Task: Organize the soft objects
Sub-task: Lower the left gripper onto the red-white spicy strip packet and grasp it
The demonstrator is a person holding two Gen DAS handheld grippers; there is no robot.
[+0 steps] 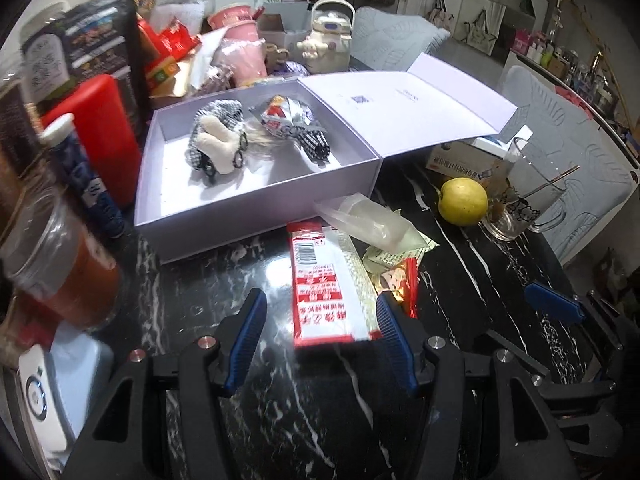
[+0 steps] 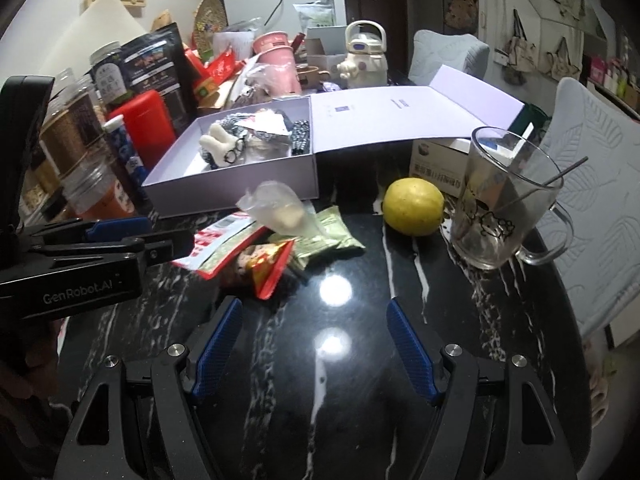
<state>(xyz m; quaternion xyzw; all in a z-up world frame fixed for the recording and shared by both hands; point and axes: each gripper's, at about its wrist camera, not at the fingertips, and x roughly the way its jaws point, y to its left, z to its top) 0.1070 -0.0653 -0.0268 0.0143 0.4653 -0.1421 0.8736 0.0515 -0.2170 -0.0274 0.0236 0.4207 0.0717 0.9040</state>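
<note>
The red-and-white sachet (image 1: pixel 330 284) lay flat on the black marble table (image 1: pixel 280 420), just in front of the open lavender box (image 1: pixel 256 196) and directly ahead of the left gripper (image 1: pixel 322 312). Its long axis ran almost straight away from that gripper toward the box, with the near short end reaching in between the spread, empty jaws and the far end tucked under a clear plastic bag (image 1: pixel 368 220). The sachet's right edge sat close against the right-hand pad, though whether they touched could not be told from this view. The left gripper was plainly the nearer one: in the right wrist view the right gripper (image 2: pixel 314 344) hung released over bare table, off to the box's right-front, well apart from the sachet (image 2: pixel 222 240), with only the left tool's black body reaching the wrapper pile. A judgement: closing across the sachet's narrow width looked the natural next move, then a carry forward over the box's front wall. Inside the box already lay a cream plush toy (image 1: pixel 218 144), checked fabric pieces (image 1: pixel 316 146) and a silvery snack packet (image 1: pixel 282 118).
</note>
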